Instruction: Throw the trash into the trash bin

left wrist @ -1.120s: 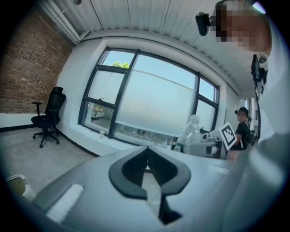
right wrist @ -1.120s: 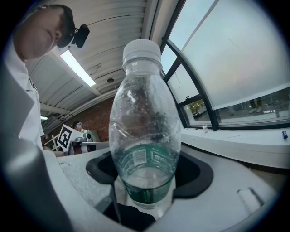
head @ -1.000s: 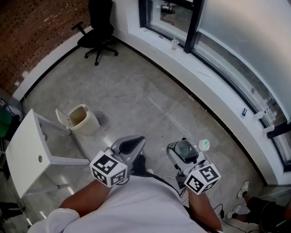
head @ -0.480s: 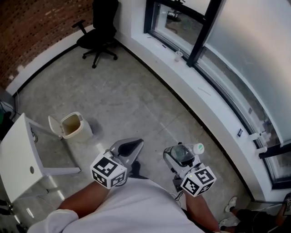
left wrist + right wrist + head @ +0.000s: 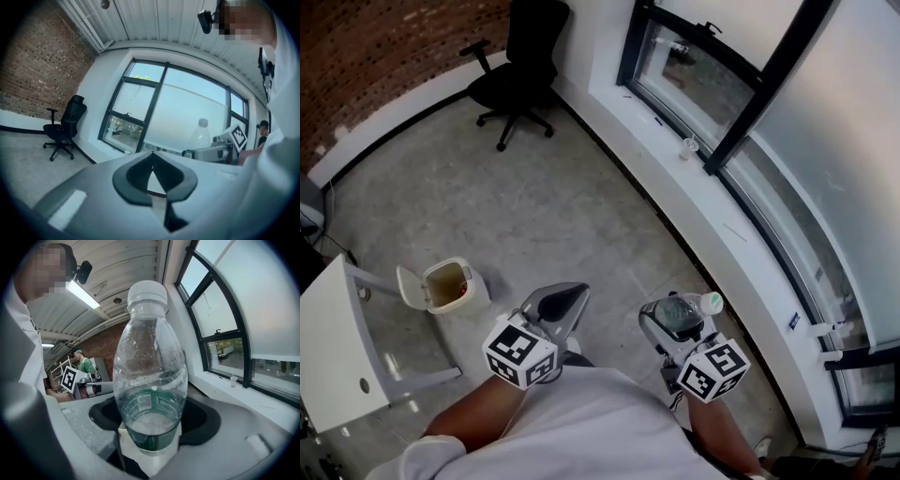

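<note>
**Head view.** The plastic water bottle (image 5: 682, 309) is clamped in the right gripper (image 5: 677, 323), close in front of the person's body, with its white cap pointing to the person's right. The left gripper (image 5: 555, 305) is held level with it and carries nothing. The trash bin (image 5: 450, 286) has its lid flipped open. It stands on the concrete floor to the left of the left gripper, beside a white table (image 5: 337, 342) and well apart from the bottle. An office chair (image 5: 520, 66) stands far off near the brick wall. On this evidence the bottle is in hand but not yet delivered. Carrying it across to the bin and releasing it over the opening remain to be done.

**Left gripper view.** The jaws are pressed together with nothing between them. The bottle and the right gripper appear beyond them, to the right.

**Right gripper view.** The jaws grip the bottle at its green-labelled base. The clear, capped bottle stands upright out of them.
</note>
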`<state>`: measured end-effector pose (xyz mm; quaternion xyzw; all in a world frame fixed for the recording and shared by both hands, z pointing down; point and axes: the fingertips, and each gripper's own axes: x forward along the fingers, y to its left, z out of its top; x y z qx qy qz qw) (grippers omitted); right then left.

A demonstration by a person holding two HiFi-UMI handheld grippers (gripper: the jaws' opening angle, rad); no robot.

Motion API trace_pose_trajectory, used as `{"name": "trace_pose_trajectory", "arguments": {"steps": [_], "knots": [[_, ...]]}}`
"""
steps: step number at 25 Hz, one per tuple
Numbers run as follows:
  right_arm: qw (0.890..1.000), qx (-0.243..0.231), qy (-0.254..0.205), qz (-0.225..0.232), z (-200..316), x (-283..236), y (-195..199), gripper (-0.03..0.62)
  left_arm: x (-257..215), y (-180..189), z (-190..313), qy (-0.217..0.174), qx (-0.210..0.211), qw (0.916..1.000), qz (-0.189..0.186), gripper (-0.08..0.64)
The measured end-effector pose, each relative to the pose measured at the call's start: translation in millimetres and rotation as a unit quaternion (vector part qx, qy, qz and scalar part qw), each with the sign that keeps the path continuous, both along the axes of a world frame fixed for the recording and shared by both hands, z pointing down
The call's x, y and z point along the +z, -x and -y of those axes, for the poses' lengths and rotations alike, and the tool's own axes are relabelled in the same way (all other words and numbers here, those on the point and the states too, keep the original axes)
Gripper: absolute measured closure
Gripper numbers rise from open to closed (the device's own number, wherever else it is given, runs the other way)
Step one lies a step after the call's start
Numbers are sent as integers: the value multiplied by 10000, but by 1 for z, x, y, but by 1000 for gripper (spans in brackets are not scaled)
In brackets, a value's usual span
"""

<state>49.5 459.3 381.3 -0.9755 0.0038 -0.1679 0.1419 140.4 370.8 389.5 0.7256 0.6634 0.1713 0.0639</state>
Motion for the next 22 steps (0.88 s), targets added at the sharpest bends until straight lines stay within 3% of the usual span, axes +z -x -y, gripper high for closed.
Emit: {"name": "trace_pose_trajectory", "arguments": {"steps": [5, 12, 22], "knots": [[9995, -284, 113, -98, 1, -3, -73, 265, 8, -62, 0, 31, -210, 9998, -16, 552], [9969, -778, 89, 121, -6, 1, -121, 265, 15, -106, 11, -32, -817, 9966, 111, 552], [9812, -1928, 53, 42, 6, 7, -196, 265, 23, -152, 31, -134, -1929, 9810, 147, 552]]}}
